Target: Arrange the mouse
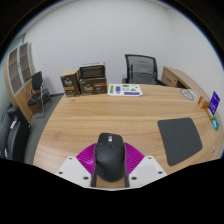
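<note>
One mouse [109, 157] pinched between the fingers [84, 159], long axis pointing ahead; mouse pad [182, 139] well off right.

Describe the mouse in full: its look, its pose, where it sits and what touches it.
The mouse is black, matte, plastic by its look, with a rounded hump and a faint seam down its front half. It lies lengthwise between the gripper's fingers, nose pointing away over the wooden table. The magenta pads press against both its flanks, so it looks clamped. Whether its underside rests on the table cannot be told. No cable shows. The dark mouse mat lies apart, off to one side.
</note>
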Demonstrator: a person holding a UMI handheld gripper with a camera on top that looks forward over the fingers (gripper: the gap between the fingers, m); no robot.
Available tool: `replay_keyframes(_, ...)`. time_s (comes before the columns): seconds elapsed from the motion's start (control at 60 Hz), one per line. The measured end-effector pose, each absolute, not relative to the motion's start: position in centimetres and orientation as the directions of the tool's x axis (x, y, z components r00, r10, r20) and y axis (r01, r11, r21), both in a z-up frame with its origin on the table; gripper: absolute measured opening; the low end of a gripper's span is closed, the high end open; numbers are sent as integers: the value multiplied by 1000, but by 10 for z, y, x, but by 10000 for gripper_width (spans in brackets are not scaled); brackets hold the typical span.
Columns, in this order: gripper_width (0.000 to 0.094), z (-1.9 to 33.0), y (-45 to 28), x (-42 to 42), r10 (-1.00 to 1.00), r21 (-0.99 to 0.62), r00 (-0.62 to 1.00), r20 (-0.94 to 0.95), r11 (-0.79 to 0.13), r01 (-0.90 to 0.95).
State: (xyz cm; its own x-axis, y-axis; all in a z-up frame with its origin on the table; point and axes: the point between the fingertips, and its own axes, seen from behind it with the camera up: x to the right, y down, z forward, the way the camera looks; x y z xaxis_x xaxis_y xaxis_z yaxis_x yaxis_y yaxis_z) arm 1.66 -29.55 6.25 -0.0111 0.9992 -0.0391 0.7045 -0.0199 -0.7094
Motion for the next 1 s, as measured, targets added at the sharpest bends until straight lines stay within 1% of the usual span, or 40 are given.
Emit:
replay_keyframes(0.067,370,78,-270,9,1000,-725,3,-12,-11,689)
replay_keyframes(0.283,370,117,-164,-18,993,-766,107,43,-36,642)
replay_keyframes(0.367,368,123,-119,-25,987,-775,142,73,-33,631)
replay_keyframes(0.433,368,121,-85,-29,982,-773,167,85,-40,633)
replay_keyframes(0.55,367,101,-33,-31,975,-765,210,79,-75,639)
replay_keyframes(0.633,366,76,-6,-30,971,-746,229,66,-104,658)
replay_keyframes(0.7,367,54,11,-29,971,-733,231,66,-110,671)
replay_keyframes(0.85,367,9,34,-25,971,-698,232,51,-131,704)
replay_keyframes(0.933,369,-7,40,-23,974,-684,223,45,-133,717)
replay_keyframes(1.0,371,-7,40,-24,975,-687,219,19,-146,711)
